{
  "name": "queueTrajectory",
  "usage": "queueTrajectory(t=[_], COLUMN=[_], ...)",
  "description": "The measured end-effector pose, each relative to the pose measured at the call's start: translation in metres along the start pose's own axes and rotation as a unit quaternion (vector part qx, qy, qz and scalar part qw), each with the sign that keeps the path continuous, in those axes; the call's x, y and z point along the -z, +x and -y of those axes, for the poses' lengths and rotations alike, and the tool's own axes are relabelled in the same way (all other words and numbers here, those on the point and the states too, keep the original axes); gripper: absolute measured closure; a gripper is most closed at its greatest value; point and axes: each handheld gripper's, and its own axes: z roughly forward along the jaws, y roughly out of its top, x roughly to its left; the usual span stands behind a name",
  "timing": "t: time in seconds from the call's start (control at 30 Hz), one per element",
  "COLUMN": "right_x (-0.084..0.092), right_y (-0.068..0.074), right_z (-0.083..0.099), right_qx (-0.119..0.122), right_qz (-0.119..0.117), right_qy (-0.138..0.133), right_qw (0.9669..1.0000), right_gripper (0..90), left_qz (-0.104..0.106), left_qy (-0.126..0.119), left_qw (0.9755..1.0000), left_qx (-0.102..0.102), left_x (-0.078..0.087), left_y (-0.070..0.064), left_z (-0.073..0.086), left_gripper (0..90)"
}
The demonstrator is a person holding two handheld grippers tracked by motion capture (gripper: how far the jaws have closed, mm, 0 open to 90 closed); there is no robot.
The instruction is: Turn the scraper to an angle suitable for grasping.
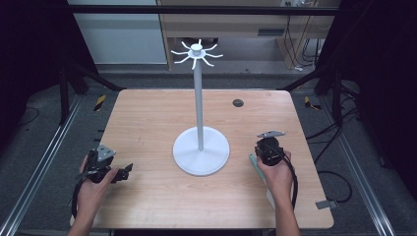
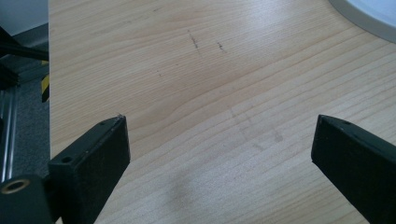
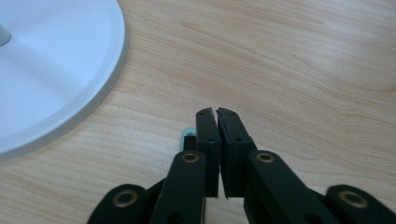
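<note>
1. Jaws of your right gripper (image 3: 217, 114) stand closed, pad against pad with a hairline slit between them. No object shows in that slit, so I can't tell whether they pinch a thin edge.
2. Just outside the left-hand jaw, low against the worktop (image 1: 147, 123), peeks the rounded tip of a pale green strip (image 3: 188, 134). From above, the strip (image 1: 255, 164) lies flat under your right hand (image 1: 279, 174), running back toward your wrist.
3. Judging by its look, the strip is thin, light and probably smooth plastic. It should weigh next to nothing, but it lies so flush that shut jaws would skate over it.
4. Part the jaws a little, straddle the narrow width near the tip, and press down before closing, so that one pad gets under an edge.
5. Ahead and to the left of those jaws sits the round base of the white hook stand (image 3: 46, 70), near but apart from the strip.
6. Your left gripper (image 2: 220, 122) holds its jaws wide apart with bare wood between them.
</note>
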Motion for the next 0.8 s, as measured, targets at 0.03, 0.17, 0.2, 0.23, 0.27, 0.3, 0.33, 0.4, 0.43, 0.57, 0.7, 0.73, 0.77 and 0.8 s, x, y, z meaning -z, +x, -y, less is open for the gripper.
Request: queueTrajectory(t=[0.03, 0.17, 0.2, 0.23, 0.27, 0.3, 0.33, 0.4, 0.43, 0.57, 0.7, 0.73, 0.77, 0.8], right_x=[0.003, 0.003, 0.002, 0.002, 0.002, -0.001, -0.003, -0.005, -0.009, -0.011, -0.014, -0.015, -0.016, -0.017], right_y=[-0.001, -0.008, -0.013, -0.015, -0.015, -0.018, -0.019, -0.02, -0.019, -0.017, -0.017, -0.018, -0.018, -0.018], right_z=[0.003, 0.008, 0.012, 0.014, 0.014, 0.016, 0.016, 0.017, 0.018, 0.018, 0.02, 0.021, 0.021, 0.021], right_qx=[0.002, -0.009, -0.02, -0.024, -0.024, -0.024, -0.024, -0.026, -0.028, -0.024, -0.03, -0.036, -0.036, -0.033], right_qz=[-0.003, -0.005, -0.007, -0.01, -0.01, -0.012, -0.013, -0.014, -0.02, -0.029, -0.032, -0.036, -0.038, -0.041], right_qy=[-0.001, 0.001, 0.006, 0.009, 0.009, 0.017, 0.021, 0.028, 0.037, 0.043, 0.049, 0.053, 0.054, 0.057], right_qw=[1.0, 0.9999, 0.9998, 0.9996, 0.9996, 0.9995, 0.9994, 0.9992, 0.9987, 0.9984, 0.9978, 0.9973, 0.9972, 0.997], right_gripper=[90.0, 90.0, 90.0, 90.0, 90.0, 90.0, 90.0, 90.0, 90.0, 90.0, 90.0, 90.0, 90.0, 90.0], left_qz=[0.001, 0.003, 0.002, 0.002, 0.003, 0.003, 0.003, 0.002, 0.003, 0.002, 0.004, 0.004, 0.004, 0.004], left_qy=[-0.001, -0.001, -0.002, -0.001, -0.001, 0.0, 0.001, 0.002, 0.004, 0.002, 0.001, 0.002, 0.002, 0.002], left_qw=[1.0, 1.0, 1.0, 1.0, 1.0, 1.0, 0.9999, 0.9999, 0.9999, 1.0, 0.9999, 0.9999, 0.9999, 0.9999], left_qx=[0.0, -0.006, -0.007, -0.008, -0.008, -0.009, -0.01, -0.012, -0.011, -0.009, -0.013, -0.015, -0.016, -0.016], left_x=[0.0, 0.0, 0.001, 0.0, 0.0, -0.001, -0.001, -0.001, -0.001, -0.001, -0.001, -0.001, -0.001, -0.002], left_y=[-0.001, -0.003, -0.004, -0.004, -0.004, -0.004, -0.005, -0.005, -0.005, -0.004, -0.006, -0.006, -0.006, -0.006], left_z=[0.0, -0.001, -0.001, -0.001, -0.001, -0.001, -0.001, -0.001, -0.001, -0.001, -0.001, -0.001, -0.002, -0.002], left_gripper=[4.2, 4.1, 4.2, 4.2, 4.2, 4.2, 4.2, 4.3, 4.4, 4.5, 4.5, 4.5, 4.5, 4.5])
